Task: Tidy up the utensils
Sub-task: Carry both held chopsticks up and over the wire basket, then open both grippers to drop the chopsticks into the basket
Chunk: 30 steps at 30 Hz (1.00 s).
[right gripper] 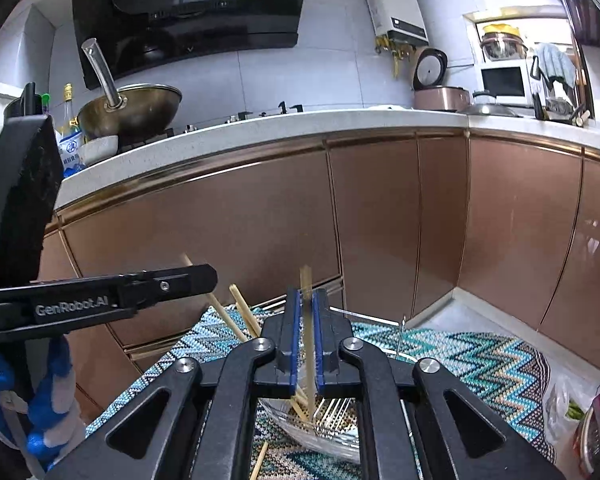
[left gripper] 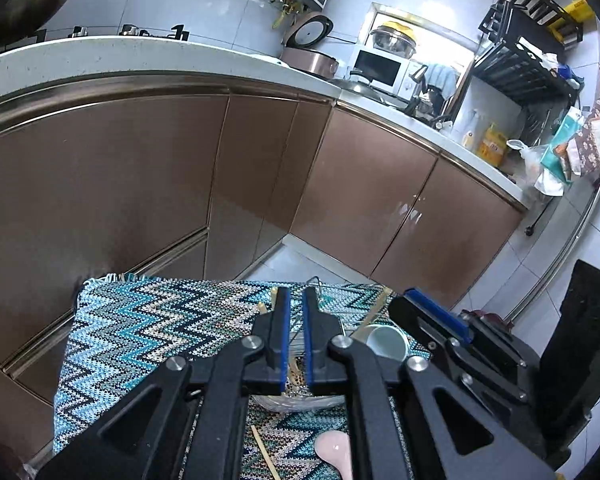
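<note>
Right wrist view: right tool clamps 1 chopstick above glass bowl holding chopsticks; left tool nearly together, empty.

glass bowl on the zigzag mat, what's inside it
In the right wrist view the glass bowl holds several wooden chopsticks leaning out over its rim. The right gripper and its linkage cover much of the bowl.
</note>
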Each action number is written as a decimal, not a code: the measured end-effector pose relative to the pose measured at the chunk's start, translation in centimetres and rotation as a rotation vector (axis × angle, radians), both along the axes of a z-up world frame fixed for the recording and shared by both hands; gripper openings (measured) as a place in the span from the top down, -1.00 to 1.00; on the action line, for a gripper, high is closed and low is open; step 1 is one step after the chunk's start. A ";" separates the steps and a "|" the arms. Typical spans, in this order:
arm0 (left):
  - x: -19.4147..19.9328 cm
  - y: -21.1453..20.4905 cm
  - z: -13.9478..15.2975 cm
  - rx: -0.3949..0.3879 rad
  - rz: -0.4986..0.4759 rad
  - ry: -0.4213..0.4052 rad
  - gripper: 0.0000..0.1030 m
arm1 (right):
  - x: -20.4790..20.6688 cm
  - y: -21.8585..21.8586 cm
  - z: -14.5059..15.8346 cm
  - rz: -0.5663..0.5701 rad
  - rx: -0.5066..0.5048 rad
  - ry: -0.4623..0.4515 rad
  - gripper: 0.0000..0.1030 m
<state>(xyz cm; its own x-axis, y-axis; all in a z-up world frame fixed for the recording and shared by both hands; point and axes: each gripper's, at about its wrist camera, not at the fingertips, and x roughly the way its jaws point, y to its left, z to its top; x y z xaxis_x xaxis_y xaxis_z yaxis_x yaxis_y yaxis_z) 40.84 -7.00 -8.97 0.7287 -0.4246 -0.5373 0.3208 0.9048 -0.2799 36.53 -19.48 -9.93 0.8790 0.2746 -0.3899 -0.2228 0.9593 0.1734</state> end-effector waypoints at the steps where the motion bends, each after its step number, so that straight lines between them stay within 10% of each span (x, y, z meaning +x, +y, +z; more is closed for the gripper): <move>1: -0.3 0.0 0.2 0.003 -0.005 -0.006 0.87 | -0.2 -0.1 0.1 -0.003 0.002 -0.004 0.54; 7: -3.0 0.4 2.0 0.005 0.004 -0.054 0.41 | -2.7 -0.7 1.5 -0.021 0.021 -0.039 0.15; 20: -11.9 4.1 6.7 -0.035 0.107 -0.239 0.09 | -12.4 -2.2 5.8 -0.166 0.035 -0.161 -0.99; 30: -18.8 5.6 9.3 -0.019 0.124 -0.309 -0.07 | -19.2 -3.2 8.7 -0.303 0.011 -0.212 -1.00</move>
